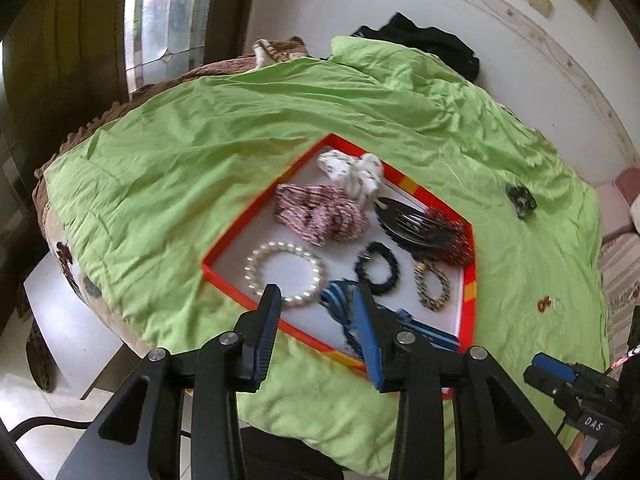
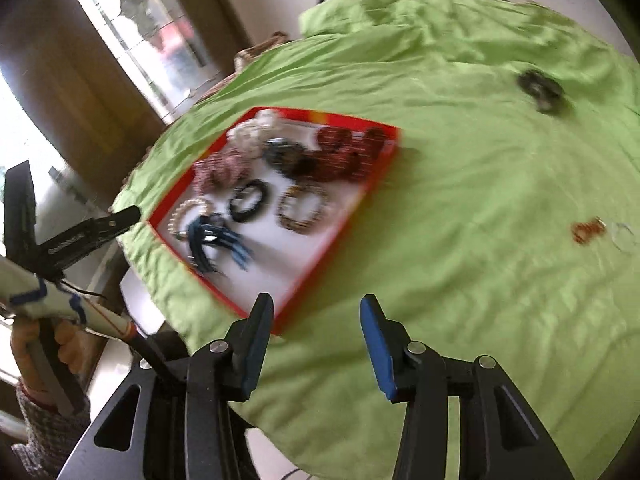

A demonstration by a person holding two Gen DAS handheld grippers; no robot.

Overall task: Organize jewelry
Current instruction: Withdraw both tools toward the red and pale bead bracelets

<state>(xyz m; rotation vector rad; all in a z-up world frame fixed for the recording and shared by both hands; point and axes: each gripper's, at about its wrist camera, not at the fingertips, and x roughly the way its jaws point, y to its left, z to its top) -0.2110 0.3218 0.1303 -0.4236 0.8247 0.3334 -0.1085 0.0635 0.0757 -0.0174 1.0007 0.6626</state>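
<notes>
A red-rimmed white tray [image 1: 468, 288] [image 2: 372, 184] lies on the green cloth. It holds a pearl bracelet [image 1: 256, 258], a pink scrunchie [image 1: 320, 216], a white scrunchie [image 1: 352, 170], black hair clips [image 1: 412, 220], a black hair tie [image 1: 378, 268], a leopard hair tie [image 1: 432, 286] and a blue tassel piece [image 1: 340, 304] [image 2: 216, 240]. My left gripper [image 1: 318, 294] is open and empty above the tray's near edge. My right gripper [image 2: 316, 304] is open and empty over the cloth by the tray's near corner. A dark clip [image 2: 540, 86] [image 1: 520, 200] and a small red-and-clear piece [image 2: 592, 232] [image 1: 546, 304] lie on the cloth, right of the tray.
The green cloth [image 1: 180, 168] [image 2: 480, 300] covers a round table. Black clothing [image 1: 424, 40] lies at its far edge. A window and dark wood stand at the left. A white stool [image 1: 64, 320] sits below the table's left side.
</notes>
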